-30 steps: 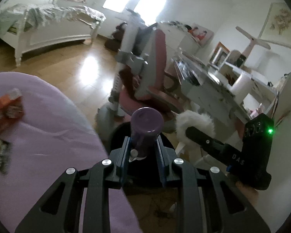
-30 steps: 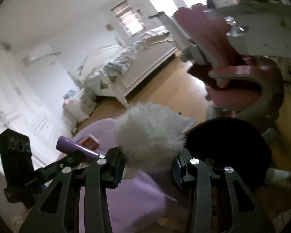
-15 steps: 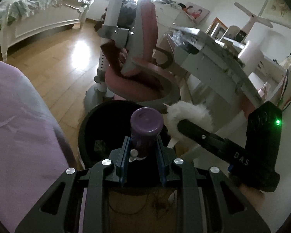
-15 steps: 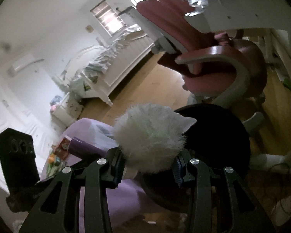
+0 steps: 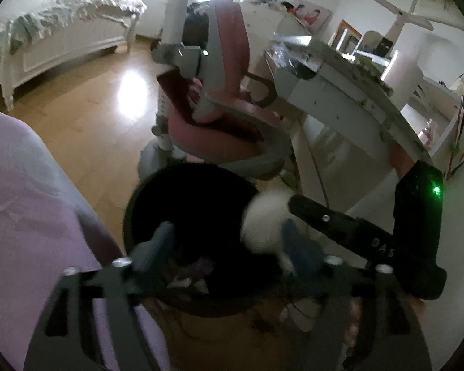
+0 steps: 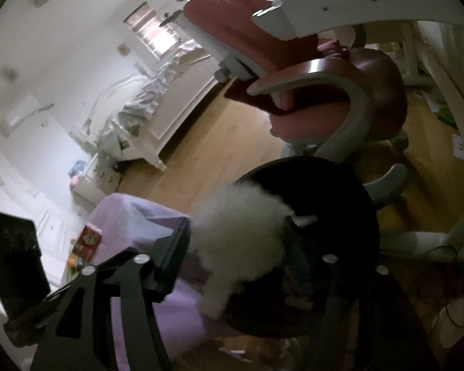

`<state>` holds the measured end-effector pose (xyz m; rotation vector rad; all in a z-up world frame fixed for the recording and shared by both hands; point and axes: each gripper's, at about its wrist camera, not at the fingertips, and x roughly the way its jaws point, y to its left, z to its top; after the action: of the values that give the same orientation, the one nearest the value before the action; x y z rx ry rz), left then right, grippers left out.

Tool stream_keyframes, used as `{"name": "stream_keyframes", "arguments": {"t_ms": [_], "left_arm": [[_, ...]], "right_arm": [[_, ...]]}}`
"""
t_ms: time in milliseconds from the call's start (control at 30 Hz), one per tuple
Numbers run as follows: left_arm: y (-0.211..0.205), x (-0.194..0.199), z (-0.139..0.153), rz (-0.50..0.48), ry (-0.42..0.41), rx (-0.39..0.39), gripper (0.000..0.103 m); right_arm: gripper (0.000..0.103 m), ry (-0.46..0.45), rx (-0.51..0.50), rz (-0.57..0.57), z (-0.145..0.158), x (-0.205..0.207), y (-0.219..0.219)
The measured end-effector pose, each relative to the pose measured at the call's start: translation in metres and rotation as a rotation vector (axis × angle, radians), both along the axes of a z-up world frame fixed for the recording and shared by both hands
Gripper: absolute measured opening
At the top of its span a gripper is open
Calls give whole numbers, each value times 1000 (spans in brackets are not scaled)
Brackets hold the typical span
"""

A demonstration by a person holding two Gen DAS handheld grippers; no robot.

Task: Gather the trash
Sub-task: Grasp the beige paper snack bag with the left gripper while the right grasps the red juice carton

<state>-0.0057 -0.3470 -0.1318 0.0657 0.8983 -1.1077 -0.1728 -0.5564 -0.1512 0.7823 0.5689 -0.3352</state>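
Closest to us, the left gripper point(image 5: 229, 247) hangs over the black bin point(image 5: 133, 207) with its jaws spread wide and nothing between them. Down in the dark of the bin, just past its fingers, we catch a purple object point(image 5: 202, 267), blurred, lying among pale scraps; what it is we cannot tell. So that piece looks delivered.

Now the right gripper point(image 6: 235, 253): its jaws stand wide too, and the white fluffy ball point(image 6: 238, 241) sits between them, smeared with motion. Whether either pad touches it we cannot say. In the left view it hangs at the bin's right rim, not over the middle.

That is our worry. If the ball drops from where it is, it may clip the rim and roll onto the wooden floor point(image 5: 86, 123), where loose cables lie beside the bin. It is light and fuzzy, so it may also snag on a pad and come away with the gripper.

The two grippers crowd the same opening, so a knock between them is possible.

Further off, more trash, an orange packet point(image 6: 88, 241), waits on the purple cloth point(image 6: 139, 216). Beyond stand the pink chair point(image 5: 229, 92), the desk and the white bed.
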Motion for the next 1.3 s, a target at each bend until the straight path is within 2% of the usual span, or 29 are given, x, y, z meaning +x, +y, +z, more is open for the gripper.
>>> {"name": "stream_keyframes", "arguments": {"t_ms": [167, 300, 400, 467, 567, 600, 700, 800, 867, 900, 933, 1033, 1167, 1300], "left_arm": [[16, 5, 8, 28, 21, -15, 79], [40, 10, 18, 75, 5, -33, 83], [69, 16, 28, 132, -3, -53, 84], [97, 22, 34, 194, -14, -62, 84], [140, 33, 41, 293, -41, -66, 86], [159, 38, 43, 343, -58, -57, 90], [206, 50, 44, 465, -102, -16, 91], [243, 61, 41, 555, -126, 36, 91], [269, 70, 35, 612, -145, 81, 91], [276, 74, 33, 626, -153, 99, 91], [284, 77, 30, 639, -158, 125, 91], [300, 89, 19, 641, -150, 196, 91], [307, 98, 5, 613, -151, 264, 91], [303, 102, -6, 584, -150, 304, 91]], "right_arm": [[67, -4, -14, -6, 5, -2, 3], [68, -8, -30, 29, 11, 5, 17], [68, -5, -37, 71, 16, 17, 31], [73, -9, -42, 112, 20, 29, 45], [73, -5, -57, 180, 25, 49, 70], [73, -4, -62, 203, 27, 57, 77], [73, -6, -75, 292, 33, 82, 107], [85, -16, -94, 401, 43, 111, 140], [86, -23, -133, 483, 53, 136, 170], [92, -27, -160, 510, 58, 147, 183], [98, -31, -183, 531, 61, 155, 192], [98, -34, -304, 600, 73, 192, 232], [98, 39, -465, 719, 69, 256, 283], [98, 125, -567, 792, 53, 303, 307]]}}
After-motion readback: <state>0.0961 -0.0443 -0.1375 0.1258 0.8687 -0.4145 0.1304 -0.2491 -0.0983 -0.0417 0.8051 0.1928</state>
